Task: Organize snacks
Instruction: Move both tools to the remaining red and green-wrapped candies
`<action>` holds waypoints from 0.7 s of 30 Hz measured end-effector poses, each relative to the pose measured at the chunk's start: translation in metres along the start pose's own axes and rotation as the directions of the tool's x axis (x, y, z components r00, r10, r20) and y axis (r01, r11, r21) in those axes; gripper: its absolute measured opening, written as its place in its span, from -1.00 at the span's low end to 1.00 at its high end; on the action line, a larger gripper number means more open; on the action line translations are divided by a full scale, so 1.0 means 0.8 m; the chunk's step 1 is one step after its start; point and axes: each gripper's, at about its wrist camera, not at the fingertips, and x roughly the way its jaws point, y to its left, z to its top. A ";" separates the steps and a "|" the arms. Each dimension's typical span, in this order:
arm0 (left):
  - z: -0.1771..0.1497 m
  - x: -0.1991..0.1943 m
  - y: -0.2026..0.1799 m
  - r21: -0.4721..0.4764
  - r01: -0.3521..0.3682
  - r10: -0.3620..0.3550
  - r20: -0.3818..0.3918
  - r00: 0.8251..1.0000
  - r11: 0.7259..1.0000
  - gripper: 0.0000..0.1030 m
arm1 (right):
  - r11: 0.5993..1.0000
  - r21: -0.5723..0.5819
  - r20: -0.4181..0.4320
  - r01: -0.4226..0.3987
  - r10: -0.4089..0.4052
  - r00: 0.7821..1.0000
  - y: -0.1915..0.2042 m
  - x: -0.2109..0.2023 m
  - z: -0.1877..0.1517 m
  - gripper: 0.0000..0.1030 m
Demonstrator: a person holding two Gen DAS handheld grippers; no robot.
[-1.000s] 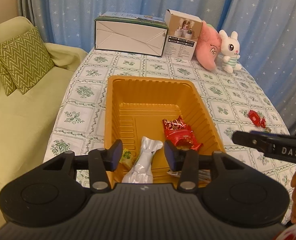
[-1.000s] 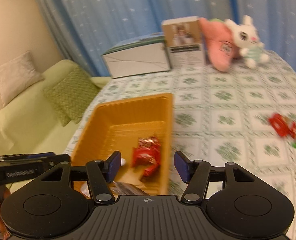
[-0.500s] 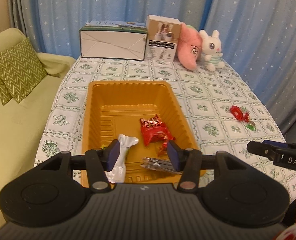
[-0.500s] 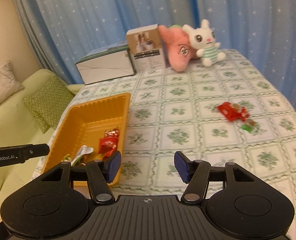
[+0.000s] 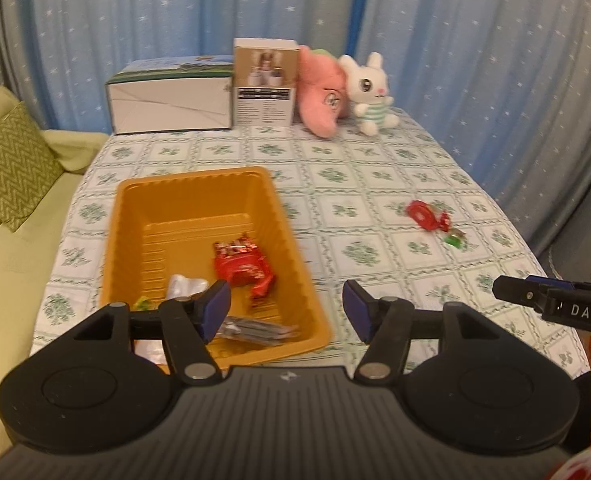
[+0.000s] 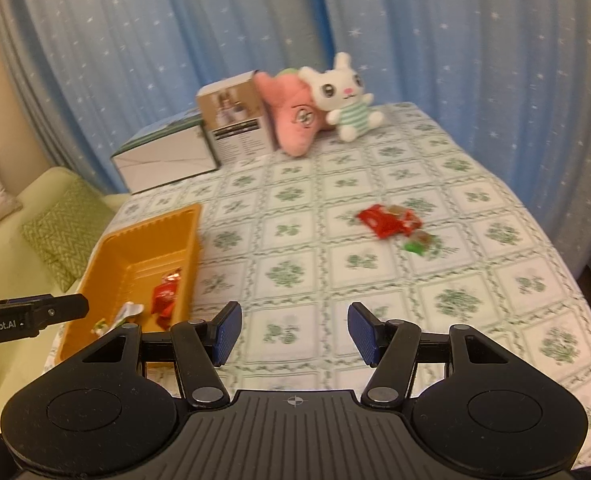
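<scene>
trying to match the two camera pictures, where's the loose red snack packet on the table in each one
Left wrist view: the red snack packet lies on the tablecloth right of centre, well right of the orange tray, with a small green candy beside it.
Right wrist view: the same packet lies just above centre, right of the tray.
Shared landmark: the white bunny toy at the table's far end.
</scene>
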 end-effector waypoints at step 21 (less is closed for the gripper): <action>0.021 0.051 -0.106 0.108 0.116 -0.113 -0.028 0.993 0.987 0.25 | 0.986 0.114 0.046 0.124 -0.130 0.990 -0.108 -0.027 0.010 0.15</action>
